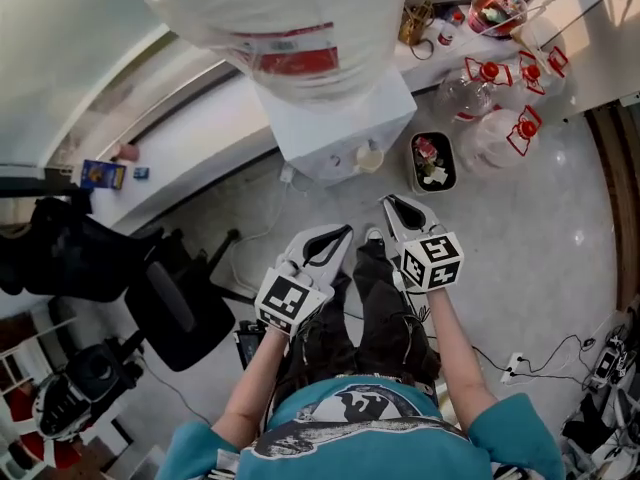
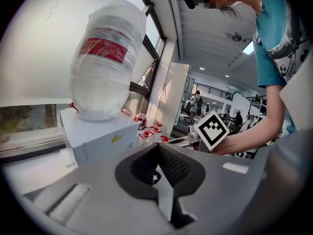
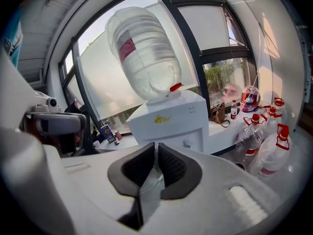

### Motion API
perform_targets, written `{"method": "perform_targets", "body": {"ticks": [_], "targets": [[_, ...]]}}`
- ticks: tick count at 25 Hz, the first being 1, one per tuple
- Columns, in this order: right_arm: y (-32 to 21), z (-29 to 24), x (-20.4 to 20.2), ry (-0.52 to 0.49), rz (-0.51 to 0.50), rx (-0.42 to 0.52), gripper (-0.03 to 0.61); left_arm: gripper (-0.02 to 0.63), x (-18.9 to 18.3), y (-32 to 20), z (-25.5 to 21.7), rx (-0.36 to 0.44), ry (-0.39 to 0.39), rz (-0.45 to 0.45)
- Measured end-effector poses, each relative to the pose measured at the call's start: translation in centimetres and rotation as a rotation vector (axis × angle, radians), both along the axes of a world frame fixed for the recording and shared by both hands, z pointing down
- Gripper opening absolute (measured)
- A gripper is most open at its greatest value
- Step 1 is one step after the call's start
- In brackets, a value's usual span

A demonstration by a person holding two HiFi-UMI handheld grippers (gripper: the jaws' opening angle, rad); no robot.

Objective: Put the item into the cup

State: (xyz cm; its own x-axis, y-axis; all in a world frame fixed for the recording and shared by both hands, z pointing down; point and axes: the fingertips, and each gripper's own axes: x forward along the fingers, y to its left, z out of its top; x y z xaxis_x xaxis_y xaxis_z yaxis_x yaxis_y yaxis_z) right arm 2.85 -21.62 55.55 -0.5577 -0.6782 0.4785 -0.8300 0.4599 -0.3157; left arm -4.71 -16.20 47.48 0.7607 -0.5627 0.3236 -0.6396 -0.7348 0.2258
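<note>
Before the white water dispenser (image 1: 335, 128), person standing, both arms held forward at waist height. Large clear bottle (image 1: 280, 18) sits inverted on top, red label band showing.

Left gripper (image 1: 335, 240): dark pads pressed together at the tips, nothing between them, aimed toward the dispenser's base. Right gripper (image 1: 400, 211): likewise pressed together and empty, just beside the left, tips slightly nearer the dispenser.

What looks like a small pale cup (image 1: 370, 158) sits at the dispenser's front, under the taps, apart from both grippers. Which thing is the item cannot be told from any view.

Dark bin (image 1: 433, 161) with scraps inside stands on the grey floor (image 1: 540, 258) right of the dispenser. Clear jugs (image 1: 490, 98) with red caps cluster beyond it. Black chair (image 1: 175, 308) to the person's left.
</note>
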Motion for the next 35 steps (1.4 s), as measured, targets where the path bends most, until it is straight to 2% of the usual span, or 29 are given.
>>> {"method": "perform_targets", "body": {"ticks": [3,10,19,27,35], "targets": [[-2.3,3.3,0.3,0.011,0.013,-0.02,0.026,0.011,0.6,-1.6,0.9,-0.032,-0.002,-0.012],[-6.2,10.6,1.4,0.006,0.072,-0.078,0.026,0.011,1.9,-3.5,4.5,-0.045,0.007,-0.01],[-10.3,18.1,0.8,0.029,0.053,-0.135,0.026,0.011,3.3,-4.4,7.7,-0.055,-0.02,0.039],[-12.6,23.0,-0.4,0.041,0.034,-0.206,0.026,0.011,4.0,-3.8,10.1,-0.091,-0.041,0.064],[-14.2,25.0,-0.5,0.033,0.054,-0.233,0.028,0.009,3.7,-3.4,11.6,-0.117,-0.055,0.059]]}}
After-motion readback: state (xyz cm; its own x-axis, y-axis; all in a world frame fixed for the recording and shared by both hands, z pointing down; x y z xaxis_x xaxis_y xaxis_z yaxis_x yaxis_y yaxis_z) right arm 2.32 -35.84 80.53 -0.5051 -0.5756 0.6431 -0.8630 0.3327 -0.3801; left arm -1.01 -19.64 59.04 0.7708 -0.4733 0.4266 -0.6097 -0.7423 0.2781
